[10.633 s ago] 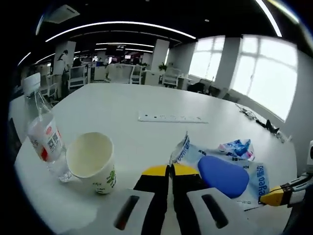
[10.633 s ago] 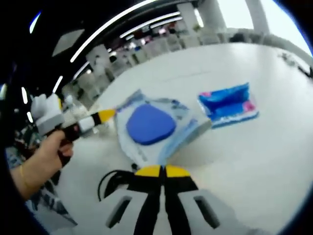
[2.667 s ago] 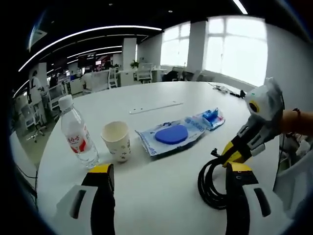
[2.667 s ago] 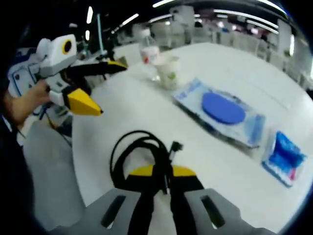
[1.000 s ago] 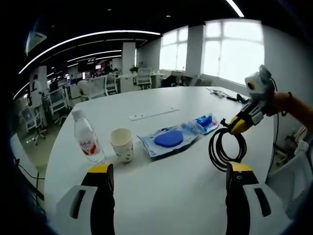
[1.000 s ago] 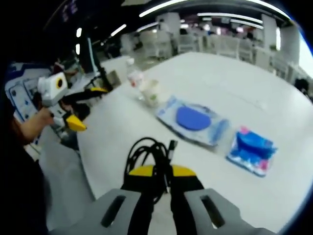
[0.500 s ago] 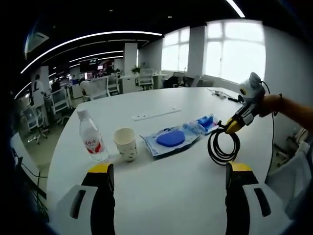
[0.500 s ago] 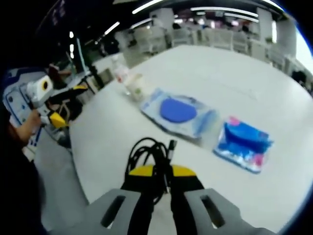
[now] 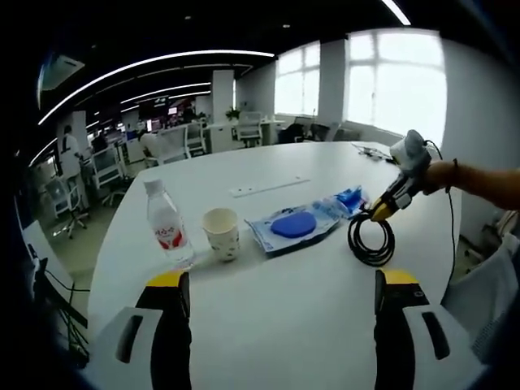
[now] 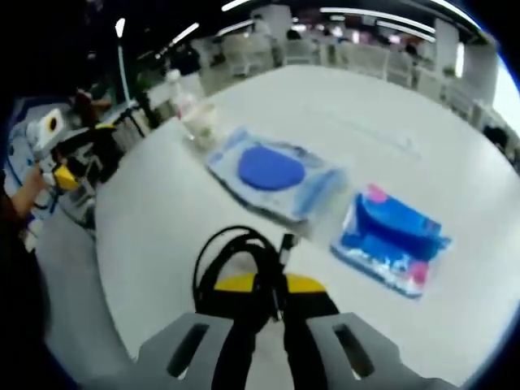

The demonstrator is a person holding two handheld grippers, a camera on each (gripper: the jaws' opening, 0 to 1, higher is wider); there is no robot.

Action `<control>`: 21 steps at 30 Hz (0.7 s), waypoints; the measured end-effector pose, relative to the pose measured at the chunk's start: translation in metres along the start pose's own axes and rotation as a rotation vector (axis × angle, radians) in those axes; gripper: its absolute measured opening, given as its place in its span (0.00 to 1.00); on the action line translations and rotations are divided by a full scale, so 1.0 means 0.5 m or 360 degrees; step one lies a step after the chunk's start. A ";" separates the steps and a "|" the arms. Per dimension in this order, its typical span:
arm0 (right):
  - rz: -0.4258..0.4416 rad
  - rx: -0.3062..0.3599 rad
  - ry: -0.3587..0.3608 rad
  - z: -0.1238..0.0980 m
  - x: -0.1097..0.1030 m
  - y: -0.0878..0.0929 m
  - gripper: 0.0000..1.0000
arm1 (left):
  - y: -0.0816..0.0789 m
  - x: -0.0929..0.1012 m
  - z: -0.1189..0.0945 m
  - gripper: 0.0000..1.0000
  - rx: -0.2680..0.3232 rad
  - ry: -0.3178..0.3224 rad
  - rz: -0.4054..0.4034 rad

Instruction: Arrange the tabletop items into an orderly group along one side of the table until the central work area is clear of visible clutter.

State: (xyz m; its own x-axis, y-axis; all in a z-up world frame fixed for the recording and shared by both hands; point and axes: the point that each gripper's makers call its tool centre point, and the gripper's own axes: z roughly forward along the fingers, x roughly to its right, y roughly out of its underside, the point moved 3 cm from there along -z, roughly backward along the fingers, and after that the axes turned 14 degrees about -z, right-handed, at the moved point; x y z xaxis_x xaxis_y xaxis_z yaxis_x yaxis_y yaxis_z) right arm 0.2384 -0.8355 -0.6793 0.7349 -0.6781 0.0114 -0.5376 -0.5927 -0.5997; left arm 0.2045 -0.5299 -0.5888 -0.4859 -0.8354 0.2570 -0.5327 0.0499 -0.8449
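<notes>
Right gripper point(image 10: 262, 284) jaws clamped on coiled cable point(image 10: 236, 264), carrying it toward blue packet point(image 10: 390, 231) (end of row). Left gripper point(image 9: 276, 280) jaws wide apart, idle. Next: set cable down beside packet, near bench point(image 9: 268, 317) edge.

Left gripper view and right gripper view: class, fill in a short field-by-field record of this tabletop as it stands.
Surface: white table
Row, from the left gripper view's left: water bottle, paper cup, wipes pack, blue tissue pack
Cable: black cable coil, hanging from the right gripper
Right gripper fingers: shut on the cable
Left gripper: open, holding nothing
</notes>
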 end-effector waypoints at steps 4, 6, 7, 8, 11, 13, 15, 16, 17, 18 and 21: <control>-0.0040 -0.0030 0.0010 0.016 0.009 0.006 0.07 | 0.000 -0.002 0.001 0.94 -0.0003 -0.0004 0.0001; -0.0071 -0.0048 0.0013 0.022 0.013 0.010 0.07 | -0.001 -0.003 0.001 0.94 -0.0002 -0.0009 0.0003; -0.0089 -0.0062 0.0022 0.026 0.015 0.012 0.07 | 0.000 -0.004 0.001 0.94 -0.0005 -0.0008 -0.0002; -0.0101 -0.0079 0.0033 0.028 0.018 0.014 0.07 | 0.000 -0.004 0.000 0.94 -0.0005 -0.0011 -0.0007; -0.0124 -0.0128 0.0054 0.035 0.021 0.021 0.07 | 0.003 -0.006 -0.001 0.94 -0.0008 -0.0015 -0.0014; -0.0141 -0.0137 0.0059 0.041 0.022 0.023 0.07 | 0.004 -0.008 -0.001 0.94 -0.0011 -0.0020 -0.0014; -0.0141 -0.0147 0.0065 0.047 0.025 0.026 0.07 | 0.007 -0.012 -0.003 0.94 -0.0020 -0.0033 -0.0020; -0.0140 -0.0152 0.0068 0.049 0.027 0.027 0.07 | 0.008 -0.013 -0.004 0.94 -0.0020 -0.0036 -0.0024; -0.0142 -0.0157 0.0073 0.051 0.027 0.028 0.07 | 0.009 -0.014 -0.005 0.94 -0.0021 -0.0038 -0.0027; -0.0146 -0.0166 0.0078 0.053 0.028 0.029 0.07 | 0.010 -0.016 -0.006 0.94 -0.0022 -0.0041 -0.0029; -0.0231 -0.0208 0.0096 0.057 0.031 0.030 0.07 | 0.013 -0.021 -0.009 0.93 -0.0032 -0.0056 -0.0037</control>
State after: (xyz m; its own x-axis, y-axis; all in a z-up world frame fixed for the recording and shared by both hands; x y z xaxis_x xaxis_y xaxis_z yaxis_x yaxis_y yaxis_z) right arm 0.2535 -0.8426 -0.7109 0.7845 -0.6040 0.1404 -0.4798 -0.7347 -0.4795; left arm 0.2033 -0.5182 -0.5949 -0.4489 -0.8551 0.2593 -0.5572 0.0410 -0.8294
